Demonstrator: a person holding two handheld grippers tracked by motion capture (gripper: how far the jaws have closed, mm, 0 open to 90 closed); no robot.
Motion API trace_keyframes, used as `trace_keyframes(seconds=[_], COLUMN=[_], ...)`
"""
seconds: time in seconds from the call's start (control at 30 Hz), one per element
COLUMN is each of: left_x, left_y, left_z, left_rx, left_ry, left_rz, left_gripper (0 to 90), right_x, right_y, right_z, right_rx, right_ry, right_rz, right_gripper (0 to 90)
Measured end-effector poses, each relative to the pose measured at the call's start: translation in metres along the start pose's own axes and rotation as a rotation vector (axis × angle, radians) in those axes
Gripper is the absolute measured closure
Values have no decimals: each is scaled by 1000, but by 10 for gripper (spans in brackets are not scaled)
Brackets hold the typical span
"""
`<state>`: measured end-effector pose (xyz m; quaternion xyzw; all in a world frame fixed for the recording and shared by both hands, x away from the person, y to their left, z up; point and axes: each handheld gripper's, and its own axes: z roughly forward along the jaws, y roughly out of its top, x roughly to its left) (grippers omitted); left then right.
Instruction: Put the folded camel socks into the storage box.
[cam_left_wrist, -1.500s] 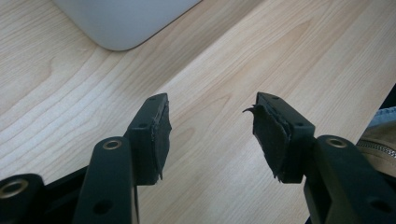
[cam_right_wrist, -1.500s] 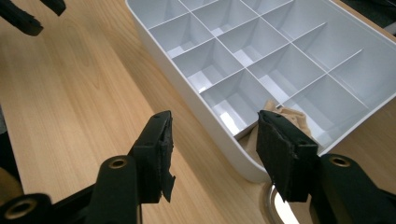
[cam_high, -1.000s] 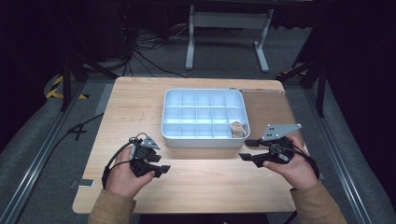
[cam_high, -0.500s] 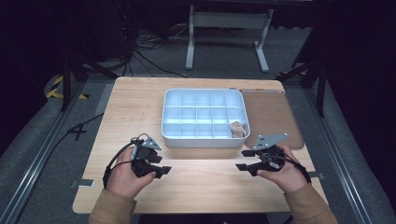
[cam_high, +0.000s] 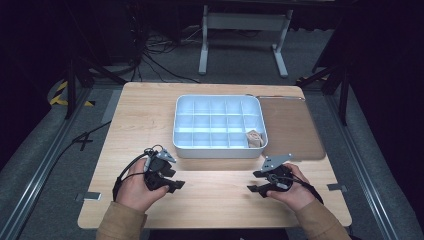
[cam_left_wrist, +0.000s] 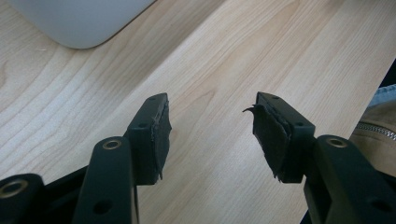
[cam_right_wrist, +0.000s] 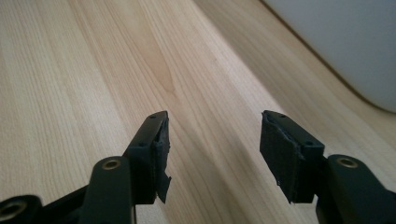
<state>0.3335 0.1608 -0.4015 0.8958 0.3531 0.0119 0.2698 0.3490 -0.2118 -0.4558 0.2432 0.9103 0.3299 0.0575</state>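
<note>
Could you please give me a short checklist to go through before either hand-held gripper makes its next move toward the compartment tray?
1. Left hand-held gripper open and holding nothing: ok; the left gripper view shows bare wood between its jaws.
2. Right hand-held gripper open and holding nothing: ok, same in the right gripper view.
3. Compartment tray flat on the table, apart from both grippers: ok.
4. Small tan object sits inside the tray's near right corner compartment: ok; what it is, cannot tell.
5. Left gripper's pad intact: not ok, its edge looks frayed.
6. Other compartments empty: ok in the high view.
</note>
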Motion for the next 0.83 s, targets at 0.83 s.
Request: trace_keyframes(seconds=[0.83], left_x=[2], left_y=[-1], left_z=[12], left_rx=[41], left_ry=[-16], left_rz=[1], left_gripper=[447], right_x=[21], right_y=[-6], right_z=[16], right_rx=[-44], right_ry=[-3], right_rz=[-95], right_gripper=[401])
